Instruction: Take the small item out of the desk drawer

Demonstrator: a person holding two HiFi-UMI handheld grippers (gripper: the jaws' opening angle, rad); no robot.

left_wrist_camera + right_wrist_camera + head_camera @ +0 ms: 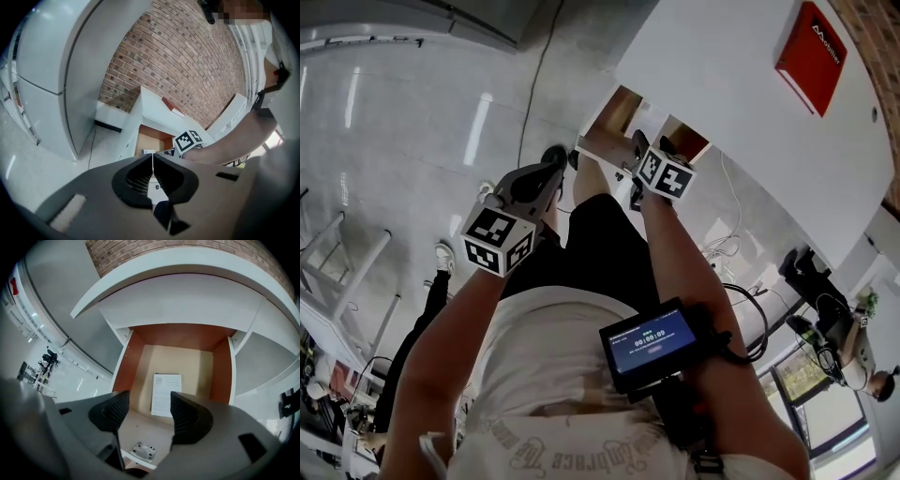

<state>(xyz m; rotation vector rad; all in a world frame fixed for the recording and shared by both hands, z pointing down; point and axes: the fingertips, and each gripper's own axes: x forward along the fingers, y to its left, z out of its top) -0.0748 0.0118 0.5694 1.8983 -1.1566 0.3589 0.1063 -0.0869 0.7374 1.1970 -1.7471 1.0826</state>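
- Standing open below the white counter (187, 268), the drawer (123, 369) needs no further pull. That part of the task looks done.
- Task item: a flat white printed sheet (167, 393) lies on the drawer floor near the middle, clear of both side walls. It has not been lifted.
- Right hand-held gripper (149, 395): poised above the drawer and pointing steeply down. The jaws stand well apart with nothing between the pads, and the sheet shows beyond the gap, not in contact.
- Left hand-held gripper (153, 161): jaws fully together, nothing held, short of the drawer.
- Remaining, as judged: descend, close on the sheet, lift it out.
- Materials:
  - The drawer is box-shaped, with smooth orange-brown laminate walls and a paler tan floor.
  - The counter top is matt white with a rounded edge.
  - The sheet is thin and rectangular, probably paper, so it offers little edge to pinch.
  - The jaw pads are black and ribbed.
  - A small metal plate (144, 451) with screw holes sits at the drawer's near edge.
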